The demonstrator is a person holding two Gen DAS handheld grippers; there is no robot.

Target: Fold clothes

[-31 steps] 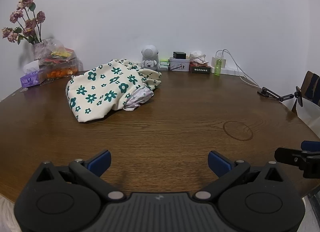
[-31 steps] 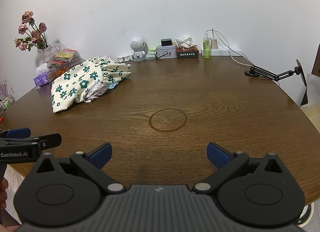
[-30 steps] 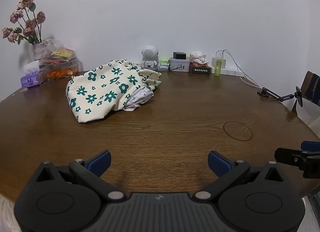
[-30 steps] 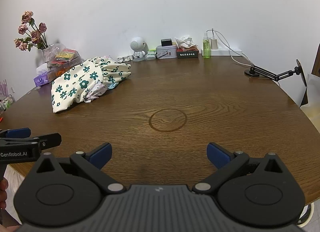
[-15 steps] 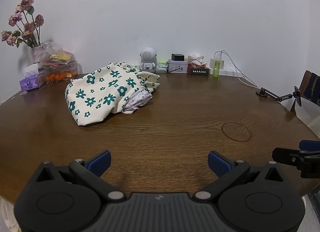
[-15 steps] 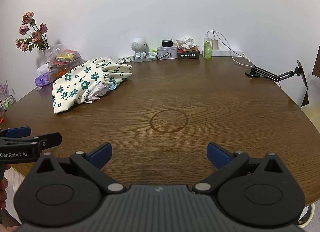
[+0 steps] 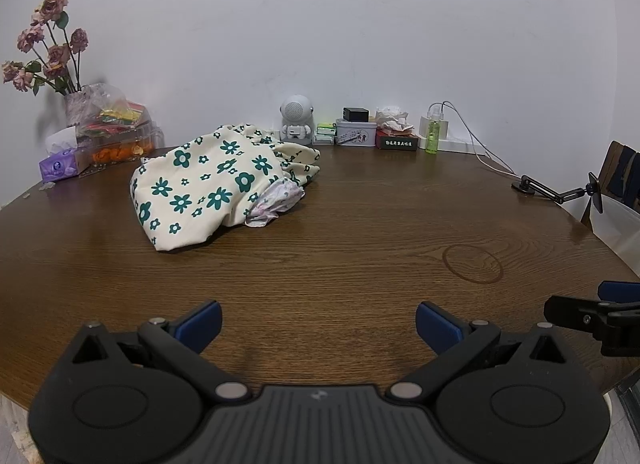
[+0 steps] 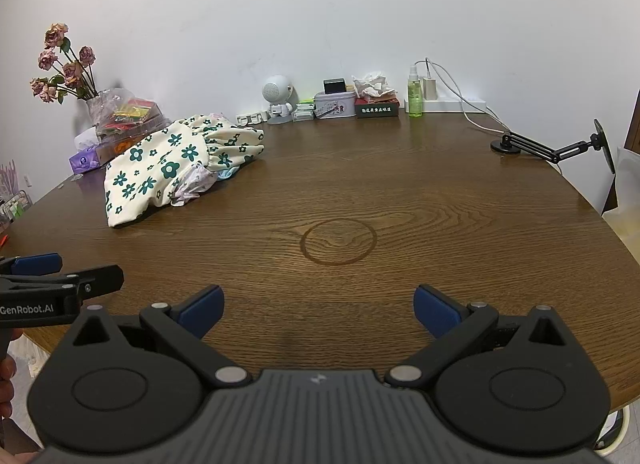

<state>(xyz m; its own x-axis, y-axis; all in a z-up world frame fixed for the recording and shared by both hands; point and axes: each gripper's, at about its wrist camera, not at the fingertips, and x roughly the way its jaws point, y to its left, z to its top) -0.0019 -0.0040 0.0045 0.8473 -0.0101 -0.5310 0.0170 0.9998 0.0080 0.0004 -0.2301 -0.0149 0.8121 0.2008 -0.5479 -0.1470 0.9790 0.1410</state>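
A crumpled cream garment with green flowers [image 7: 208, 187] [image 8: 176, 161] lies in a heap on the far left part of the round wooden table [image 7: 360, 248] [image 8: 420, 199]. A pale pink-printed cloth [image 7: 276, 199] pokes out from under its right side. My left gripper [image 7: 318, 324] hovers over the near table edge, open and holding nothing, well short of the heap. My right gripper [image 8: 318, 308] is open too, beside it on the right, nothing between its fingers. Each gripper shows at the edge of the other's view.
Along the wall stand dried roses in a vase [image 7: 52, 63], a snack bag, a purple tissue pack [image 7: 60, 167], a white robot figure [image 7: 296, 119], tins and boxes [image 7: 356, 131], a green spray bottle [image 7: 432, 135] and a charger cable. A black phone arm [image 8: 552, 147] sits at the right edge.
Both grippers have shifted slightly; the heap and back-wall items sit a little lower in the left view. Both stay open, and the clothes have not moved.
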